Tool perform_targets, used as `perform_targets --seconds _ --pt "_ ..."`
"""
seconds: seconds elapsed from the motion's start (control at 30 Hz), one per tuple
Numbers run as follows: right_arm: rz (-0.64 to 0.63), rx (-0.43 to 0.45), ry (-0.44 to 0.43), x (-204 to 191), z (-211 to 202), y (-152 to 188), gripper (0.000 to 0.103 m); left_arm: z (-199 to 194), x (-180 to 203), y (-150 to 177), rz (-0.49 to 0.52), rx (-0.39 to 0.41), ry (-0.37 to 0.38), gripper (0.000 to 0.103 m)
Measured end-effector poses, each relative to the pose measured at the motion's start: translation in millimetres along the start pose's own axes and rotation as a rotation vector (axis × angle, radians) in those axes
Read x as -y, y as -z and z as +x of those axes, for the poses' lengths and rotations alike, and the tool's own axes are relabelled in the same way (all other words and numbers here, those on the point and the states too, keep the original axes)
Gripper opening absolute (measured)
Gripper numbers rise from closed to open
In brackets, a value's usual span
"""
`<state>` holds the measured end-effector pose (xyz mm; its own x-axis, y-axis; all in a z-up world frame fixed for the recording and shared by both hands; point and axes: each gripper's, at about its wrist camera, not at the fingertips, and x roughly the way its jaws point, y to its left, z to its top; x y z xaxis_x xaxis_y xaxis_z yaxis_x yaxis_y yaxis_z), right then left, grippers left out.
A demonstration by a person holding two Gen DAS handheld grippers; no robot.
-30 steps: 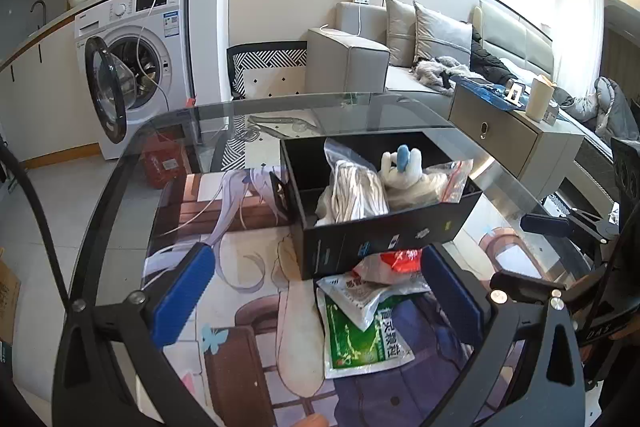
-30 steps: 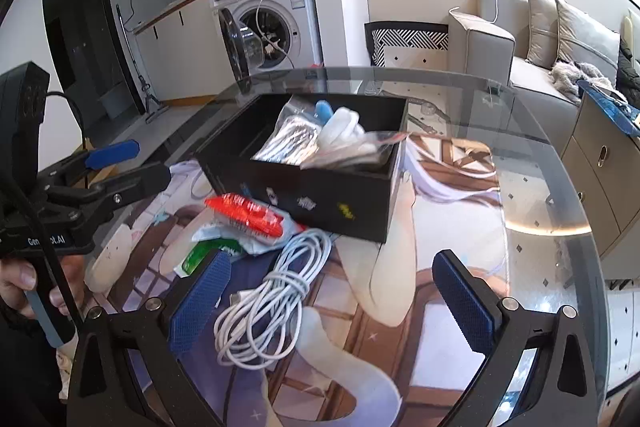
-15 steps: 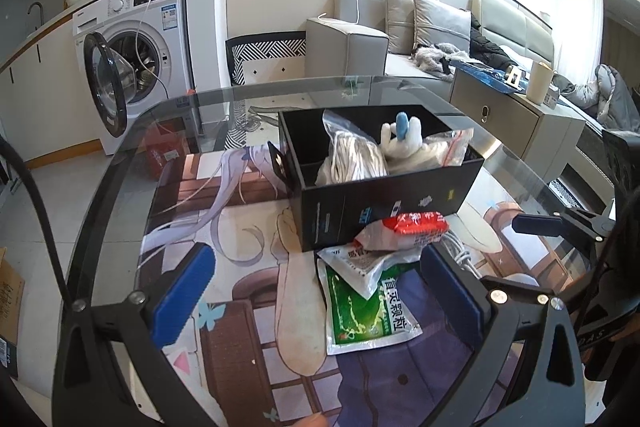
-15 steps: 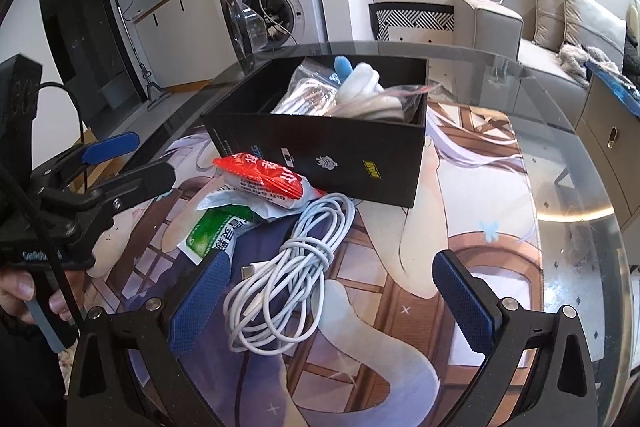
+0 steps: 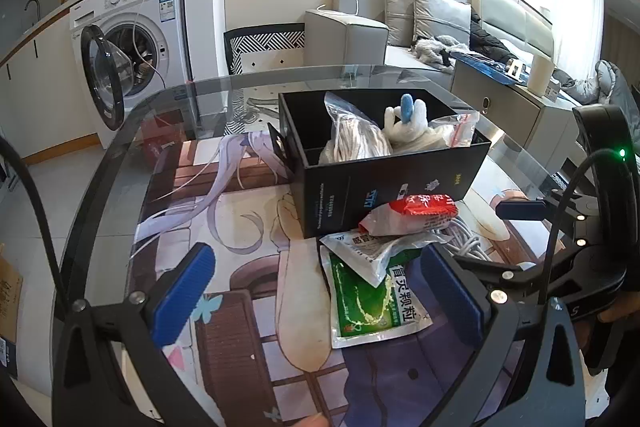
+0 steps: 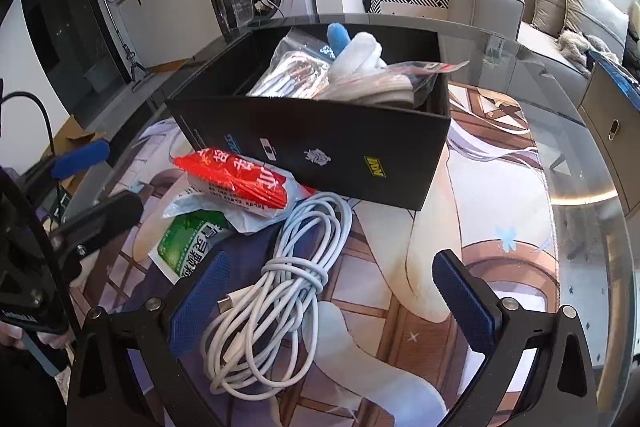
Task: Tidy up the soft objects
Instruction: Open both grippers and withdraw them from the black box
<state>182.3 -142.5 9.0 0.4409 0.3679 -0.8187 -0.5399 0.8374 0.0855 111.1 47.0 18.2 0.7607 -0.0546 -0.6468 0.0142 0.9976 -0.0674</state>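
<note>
A black box (image 5: 384,183) (image 6: 320,139) on the printed mat holds bagged cords and a white plush toy with a blue tip (image 5: 408,125) (image 6: 356,47). In front of it lie a red packet (image 5: 424,207) (image 6: 236,179), a clear pouch (image 5: 368,247) and a green sachet (image 5: 372,299) (image 6: 188,243). A coiled white cable (image 6: 276,295) lies beside them. My left gripper (image 5: 316,295) is open and empty above the green sachet. My right gripper (image 6: 332,303) is open and empty, its fingers either side of the cable.
The round glass table (image 5: 132,131) carries the illustrated mat (image 6: 480,187). A washing machine (image 5: 132,39) with its door open stands behind at left, a chair (image 5: 264,47) and a sofa (image 5: 440,23) at the back, a sideboard (image 5: 512,99) at right.
Both grippers have drawn nearer to the items in front of the box. The right gripper has come down over the white cable. Both stay open.
</note>
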Motion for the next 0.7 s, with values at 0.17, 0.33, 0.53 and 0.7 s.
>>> perform_targets --seconds 0.17,0.33,0.53,0.7 --pt "0.002 -0.028 0.012 7.5 3.5 5.9 0.103 1.8 -1.4 3.0 0.000 -0.009 0.004 0.103" --pt "0.006 -0.018 0.046 25.8 -2.1 14.6 0.103 4.9 -2.3 4.8 -0.004 -0.014 0.009 0.103" --pt "-0.064 0.007 0.056 24.7 -8.9 22.5 0.103 10.0 -0.2 6.7 -0.003 -0.032 0.015 0.103" --pt "-0.120 -0.002 0.042 15.5 -8.2 29.4 0.103 14.8 4.6 7.9 0.011 -0.050 0.032 0.103"
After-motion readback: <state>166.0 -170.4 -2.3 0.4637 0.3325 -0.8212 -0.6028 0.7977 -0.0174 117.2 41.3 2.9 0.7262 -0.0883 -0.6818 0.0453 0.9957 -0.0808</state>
